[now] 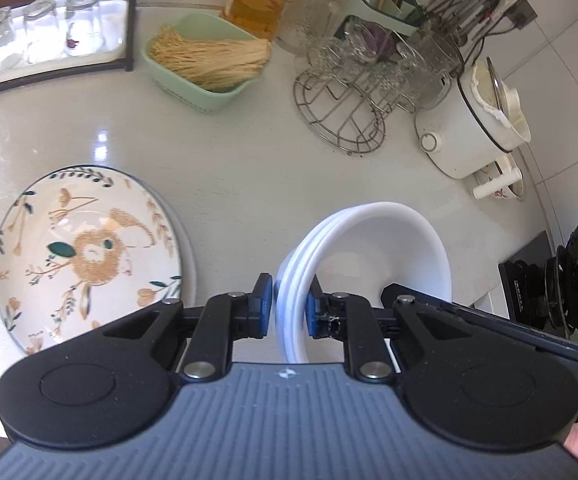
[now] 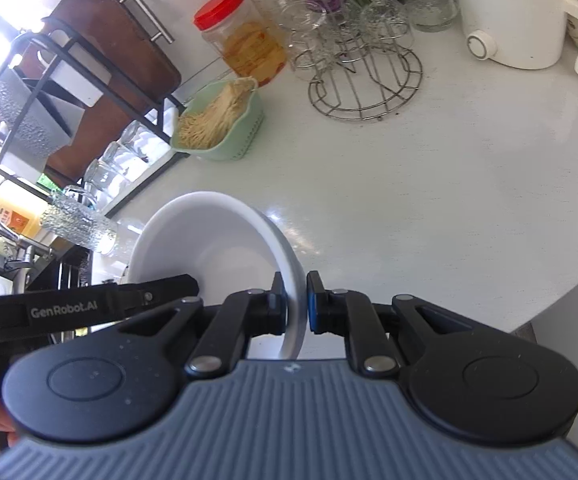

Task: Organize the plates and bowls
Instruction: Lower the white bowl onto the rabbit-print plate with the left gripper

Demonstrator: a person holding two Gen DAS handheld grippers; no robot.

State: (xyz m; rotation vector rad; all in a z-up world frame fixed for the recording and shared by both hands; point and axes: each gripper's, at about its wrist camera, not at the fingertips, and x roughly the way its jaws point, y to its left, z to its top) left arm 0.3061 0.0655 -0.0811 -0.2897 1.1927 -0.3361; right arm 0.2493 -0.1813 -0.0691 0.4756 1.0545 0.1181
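Only left cam shows floral plate [image 1: 85, 256] (beside white bowls [image 1: 369, 248]).

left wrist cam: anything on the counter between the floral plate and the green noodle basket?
Nothing. In the left wrist view the stretch of white counter between the floral plate and the green basket is bare, showing only glare.

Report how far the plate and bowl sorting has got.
Done: white bowls are nested into one stack. In hand: left gripper and right gripper each clamp that stack's rim on opposite sides. Left: setting it down; the floral plate sits alone on the white counter.
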